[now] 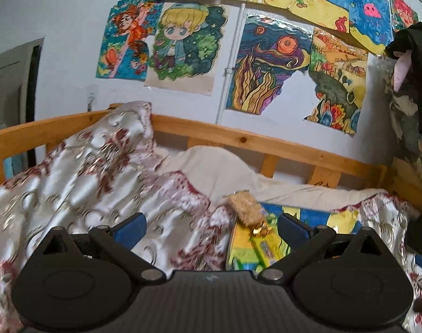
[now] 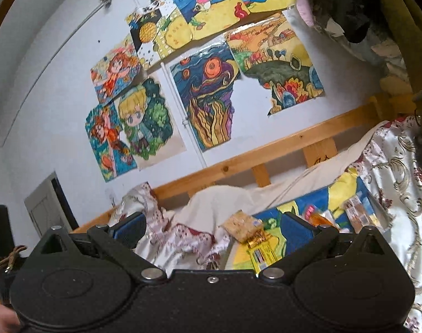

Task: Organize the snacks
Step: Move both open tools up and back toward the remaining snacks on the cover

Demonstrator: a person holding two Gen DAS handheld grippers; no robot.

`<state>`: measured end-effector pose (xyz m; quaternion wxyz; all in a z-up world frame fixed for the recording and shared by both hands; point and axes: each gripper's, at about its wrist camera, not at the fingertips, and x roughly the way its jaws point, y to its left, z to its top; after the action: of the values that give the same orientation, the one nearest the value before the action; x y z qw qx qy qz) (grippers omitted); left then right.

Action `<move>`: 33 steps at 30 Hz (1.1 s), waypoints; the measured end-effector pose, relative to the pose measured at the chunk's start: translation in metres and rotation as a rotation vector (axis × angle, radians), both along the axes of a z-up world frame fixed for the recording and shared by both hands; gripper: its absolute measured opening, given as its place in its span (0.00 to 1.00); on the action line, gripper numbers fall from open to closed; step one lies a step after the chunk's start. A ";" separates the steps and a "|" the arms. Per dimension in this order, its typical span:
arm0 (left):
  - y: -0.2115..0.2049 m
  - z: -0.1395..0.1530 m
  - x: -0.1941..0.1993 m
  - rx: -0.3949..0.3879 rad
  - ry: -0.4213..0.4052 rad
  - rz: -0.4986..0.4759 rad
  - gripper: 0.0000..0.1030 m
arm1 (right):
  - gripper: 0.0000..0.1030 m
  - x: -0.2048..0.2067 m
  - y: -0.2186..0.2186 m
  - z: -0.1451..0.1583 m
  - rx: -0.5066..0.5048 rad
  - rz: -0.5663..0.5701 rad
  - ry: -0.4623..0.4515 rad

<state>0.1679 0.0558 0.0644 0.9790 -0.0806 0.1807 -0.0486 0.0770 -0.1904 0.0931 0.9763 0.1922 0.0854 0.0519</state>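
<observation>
While both grippers gape, snack packets' [image 2: 259, 252] labels stay unreadable.

The left gripper [image 1: 211, 229] is held low and roughly level, its black body filling the near edge of the left wrist view. Its two blue-padded fingers [image 1: 130, 229] stand wide apart, one far to the left and one far to the right, with nothing between them and nothing touching either pad. The right gripper [image 2: 213, 229] is rolled to one side, so its view tilts, and its blue pads [image 2: 295, 231] are likewise spread wide, holding nothing. In the near left corner of the right wrist view, part of a hand [image 2: 1, 319] shows beside the gripper body.
</observation>
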 end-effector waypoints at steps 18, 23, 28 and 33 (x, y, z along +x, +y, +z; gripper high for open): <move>0.010 -0.047 -0.072 0.085 0.157 -0.024 1.00 | 0.99 -0.050 0.011 -0.038 -0.151 0.082 0.155; 0.011 -0.054 -0.081 0.105 0.195 -0.004 0.99 | 0.99 -0.051 0.016 -0.044 -0.164 0.098 0.182; 0.008 -0.059 -0.083 0.126 0.221 -0.003 1.00 | 1.00 -0.049 0.019 -0.049 -0.177 0.108 0.205; 0.006 -0.064 -0.082 0.138 0.243 -0.008 1.00 | 1.00 -0.047 0.019 -0.051 -0.186 0.108 0.215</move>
<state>0.0861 0.0620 0.0006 0.9530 -0.0177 0.3011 -0.0300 0.0299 -0.1710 0.0417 0.9709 0.1003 0.2042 0.0751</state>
